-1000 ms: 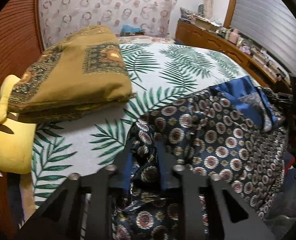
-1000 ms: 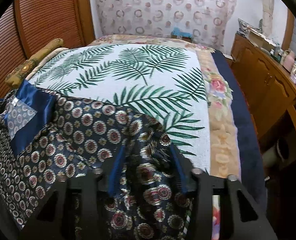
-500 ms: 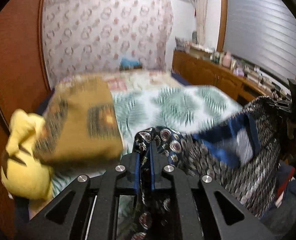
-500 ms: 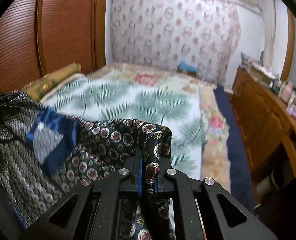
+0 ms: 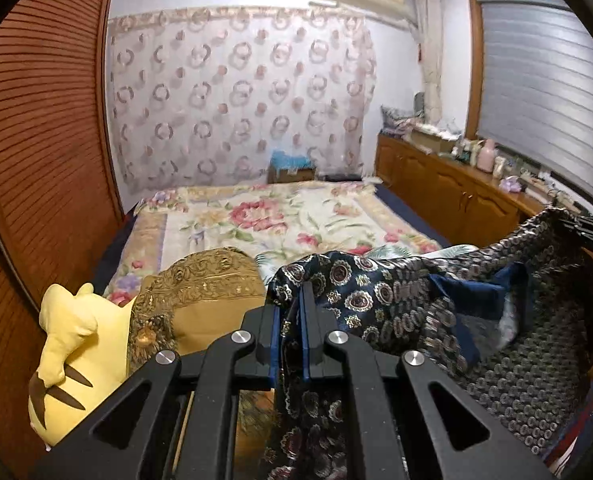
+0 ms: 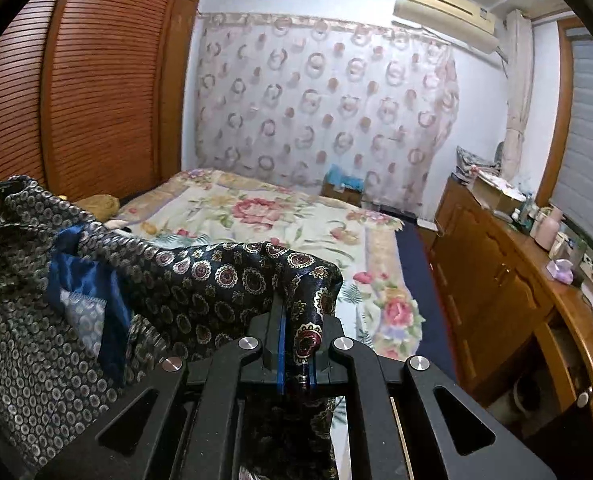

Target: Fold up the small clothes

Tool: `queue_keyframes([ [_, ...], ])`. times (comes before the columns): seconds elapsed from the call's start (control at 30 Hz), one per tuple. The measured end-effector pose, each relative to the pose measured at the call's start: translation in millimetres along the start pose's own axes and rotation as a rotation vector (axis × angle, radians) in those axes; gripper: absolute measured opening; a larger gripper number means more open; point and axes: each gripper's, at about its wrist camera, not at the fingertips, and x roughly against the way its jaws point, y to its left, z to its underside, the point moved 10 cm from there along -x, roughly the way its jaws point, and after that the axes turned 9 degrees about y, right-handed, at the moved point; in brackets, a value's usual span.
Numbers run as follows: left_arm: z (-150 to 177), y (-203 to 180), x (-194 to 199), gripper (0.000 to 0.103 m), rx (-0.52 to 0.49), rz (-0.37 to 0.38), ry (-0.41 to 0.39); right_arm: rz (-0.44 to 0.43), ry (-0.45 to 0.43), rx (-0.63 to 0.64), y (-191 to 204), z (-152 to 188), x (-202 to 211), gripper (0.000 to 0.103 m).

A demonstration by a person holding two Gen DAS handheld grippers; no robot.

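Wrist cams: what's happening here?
A person holds two tongs, both clamped on one dark blue medallion-print garment. The left tongs pinch one bunched edge and the right tongs another, with the cloth hanging between them above the floral bedspread. A folded mustard cloth and a yellow plush toy lie on the bed's left side. No fold is visible yet.

Black gripper [image 5: 290, 312], blue pads, silver screws
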Motion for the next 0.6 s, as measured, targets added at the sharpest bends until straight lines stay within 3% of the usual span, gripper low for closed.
queue_keyframes([
  [0.23, 9.0, 15.9, -46.6, 0.011, 0.024, -0.037, 0.073, 0.037, 0.079, -0.046, 15.1, -7.5, -53.2, 0.008],
  [0.3, 20.2, 19.0, -57.1, 0.014, 0.035, -0.036, 0.110, 0.025, 0.131, -0.070, 25.2, -4.5, -63.8, 0.015],
  [0.4, 39.5, 18.1, -60.6, 0.026, 0.044, -0.023, 0.136, 0.015, 0.178, -0.087, 31.5, 2.5, -74.5, 0.034],
  [0.47, 49.7, 18.9, -56.5, 0.041, 0.044, -0.031, 0.134, 0.015, 0.185, -0.076, 40.6, 9.1, -72.8, 0.048],
  [0.6, 67.1, 15.5, -47.1, 0.043, 0.046, -0.015, 0.143, -0.023, 0.196, -0.046, 62.1, 17.6, -64.1, 0.050],
])
